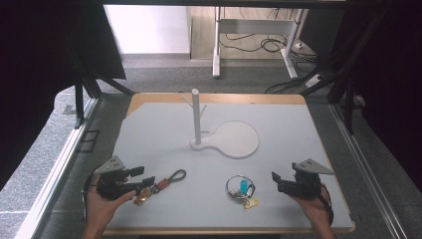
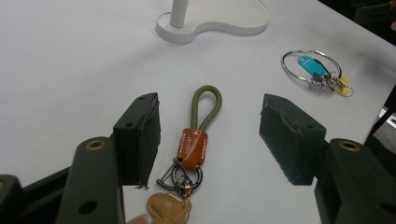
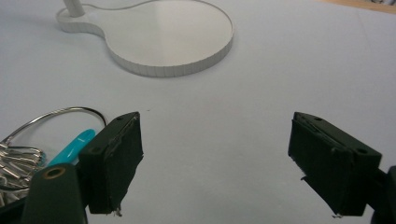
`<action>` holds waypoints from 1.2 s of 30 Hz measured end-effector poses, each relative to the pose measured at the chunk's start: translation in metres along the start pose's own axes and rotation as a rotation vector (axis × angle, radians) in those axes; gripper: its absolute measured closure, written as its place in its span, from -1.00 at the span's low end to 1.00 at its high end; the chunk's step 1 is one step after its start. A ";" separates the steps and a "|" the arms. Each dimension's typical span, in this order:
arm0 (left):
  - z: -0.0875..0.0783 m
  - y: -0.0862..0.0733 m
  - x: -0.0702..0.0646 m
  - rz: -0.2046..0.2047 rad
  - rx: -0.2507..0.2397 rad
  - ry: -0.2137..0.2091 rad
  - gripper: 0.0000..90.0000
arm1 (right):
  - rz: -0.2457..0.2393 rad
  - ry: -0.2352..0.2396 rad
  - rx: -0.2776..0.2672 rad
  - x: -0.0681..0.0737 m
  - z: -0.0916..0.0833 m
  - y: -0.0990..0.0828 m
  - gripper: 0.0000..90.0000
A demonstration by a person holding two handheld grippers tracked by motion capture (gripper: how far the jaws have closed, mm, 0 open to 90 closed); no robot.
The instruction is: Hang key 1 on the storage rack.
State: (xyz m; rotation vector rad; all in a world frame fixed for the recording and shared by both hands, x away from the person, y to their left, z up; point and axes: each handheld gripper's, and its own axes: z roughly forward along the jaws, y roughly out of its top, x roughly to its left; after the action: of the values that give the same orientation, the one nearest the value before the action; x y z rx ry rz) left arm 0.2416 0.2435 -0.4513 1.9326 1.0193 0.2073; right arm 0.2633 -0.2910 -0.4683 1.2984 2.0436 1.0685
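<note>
A keychain with an olive cord loop (image 1: 175, 175) (image 2: 206, 103), a brown leather band and a tan tag lies on the white table at the front left. My left gripper (image 1: 142, 177) (image 2: 210, 137) is open, its jaws on either side of the keychain's leather band without touching it. A wire key ring with a turquoise tag and a yellow tag (image 1: 242, 188) (image 2: 315, 70) (image 3: 70, 148) lies at the front centre. My right gripper (image 1: 274, 178) (image 3: 215, 161) is open just right of that ring, nothing between its jaws. A white stand with a post (image 1: 196, 115) and a round base (image 1: 239, 139) (image 3: 163, 35) stands mid-table.
The table's wooden edge (image 1: 224, 98) runs along the far side. Beyond it stand desk legs and cables (image 1: 271, 45) on the floor. Dark frame posts (image 1: 79, 99) flank the table on both sides.
</note>
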 end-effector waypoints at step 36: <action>-0.005 0.011 -0.013 0.072 0.042 0.005 -0.14 | 0.056 0.095 0.016 -0.018 -0.002 -0.003 -0.39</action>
State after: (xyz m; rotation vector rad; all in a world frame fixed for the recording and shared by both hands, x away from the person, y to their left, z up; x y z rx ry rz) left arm 0.2365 0.2349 -0.4368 2.0094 0.9653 0.2329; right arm 0.2675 -0.3091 -0.4697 1.3441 2.0993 1.1615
